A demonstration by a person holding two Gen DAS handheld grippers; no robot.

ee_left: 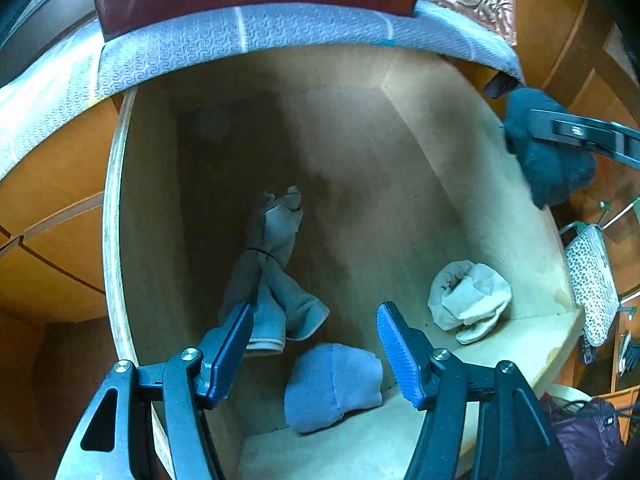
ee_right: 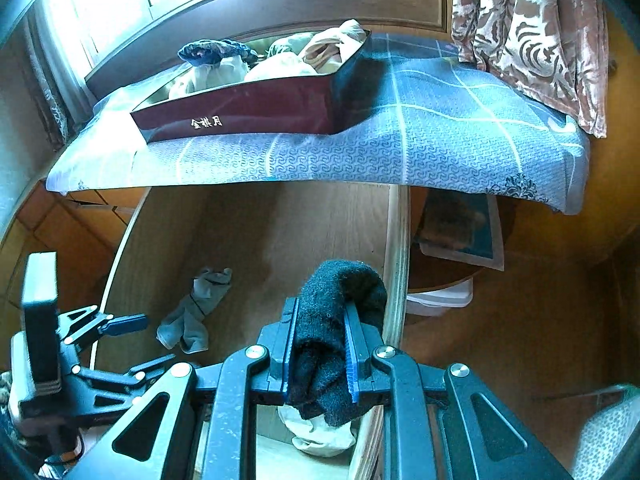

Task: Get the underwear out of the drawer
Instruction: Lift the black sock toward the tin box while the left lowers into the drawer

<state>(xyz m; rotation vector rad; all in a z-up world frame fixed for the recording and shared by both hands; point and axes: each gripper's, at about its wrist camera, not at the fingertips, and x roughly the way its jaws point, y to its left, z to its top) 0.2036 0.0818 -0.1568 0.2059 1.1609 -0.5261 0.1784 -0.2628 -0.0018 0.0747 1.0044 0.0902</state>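
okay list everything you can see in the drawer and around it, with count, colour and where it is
drawer: one, pale wood, pulled open below the cloth-covered top
grey socks: one tied pair, drawer floor, middle
blue bundle: one, drawer front, between the left jaws
white bundle: one, drawer's right front corner
dark bundle: one, black, clamped above the drawer's right wall
box: one, maroon, on the cloth, holding garments
cloth: one, blue patterned, cabinet top
curtain: one, brown, upper right
left gripper: open, over the drawer
right gripper: shut on the dark bundle

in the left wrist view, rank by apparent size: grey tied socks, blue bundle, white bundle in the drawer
1. grey tied socks, longest.
2. blue bundle and white bundle: alike; the blue lies nearer the camera, so unsure.
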